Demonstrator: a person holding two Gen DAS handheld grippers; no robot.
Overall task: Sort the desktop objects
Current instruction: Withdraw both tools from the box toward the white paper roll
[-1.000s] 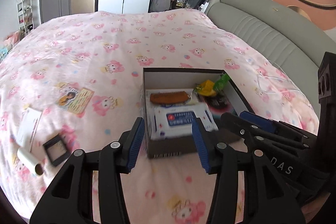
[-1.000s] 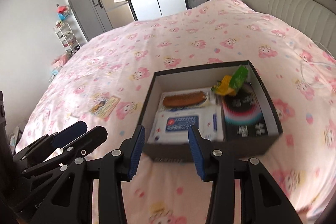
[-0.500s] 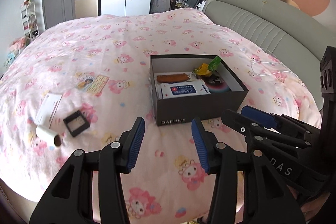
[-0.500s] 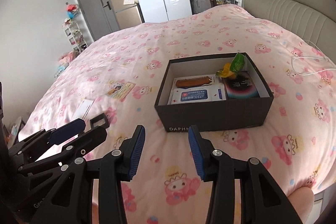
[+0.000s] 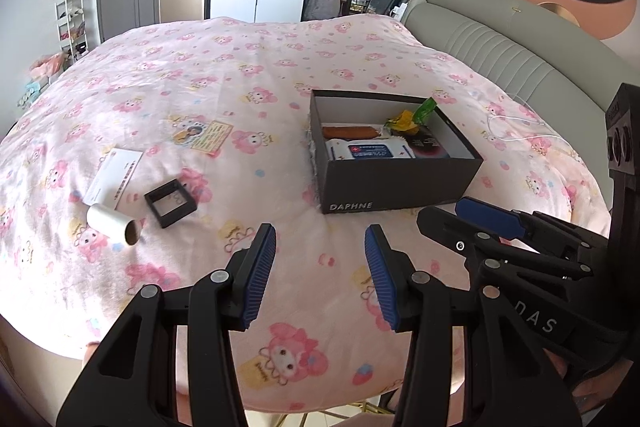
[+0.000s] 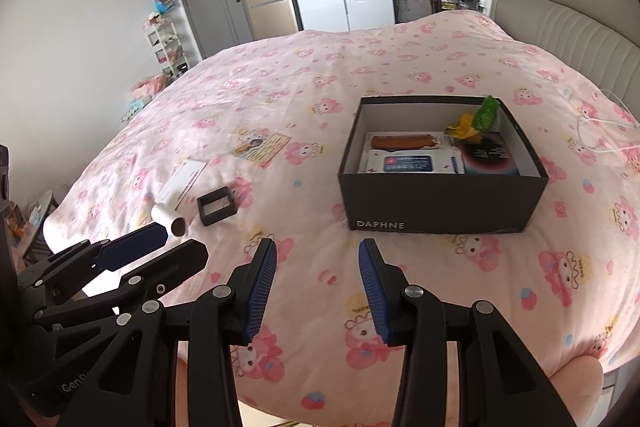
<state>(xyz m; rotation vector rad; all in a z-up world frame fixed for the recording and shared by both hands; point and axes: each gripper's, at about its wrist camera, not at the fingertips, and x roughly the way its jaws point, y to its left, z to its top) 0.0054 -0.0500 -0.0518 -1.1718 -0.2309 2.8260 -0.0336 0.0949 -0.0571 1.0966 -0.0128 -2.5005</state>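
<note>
Both hand-held grippers empty, held above near edge of bed (image 5: 280, 75), side by side. Left hand-held gripper (image 5: 320, 275) spread wide, nothing between blue pads (image 5: 260, 275). Right hand-held gripper (image 6: 317, 287) likewise spread, empty.

Black DAPHNE box (image 6: 440, 199) open on pink cartoon-print duvet, ahead and right of left hand-held gripper, just ahead of right one. Inside: wet wipes pack (image 6: 408, 163) at front left, brown comb (image 6: 402, 141) behind it, dark printed packet (image 6: 490, 157) at right, yellow-green wrapper (image 6: 476, 121) leaning in back right corner.

Loose on duvet, well left of box: white roll with cardboard core (image 5: 110, 223), small black square frame case (image 5: 170, 201) just right of roll, white paper card (image 5: 116, 177) behind roll and touching it, illustrated card (image 5: 204, 137) farther back toward box. White cable (image 5: 516, 129) on duvet right of box, near grey headboard (image 5: 500, 55).
</note>
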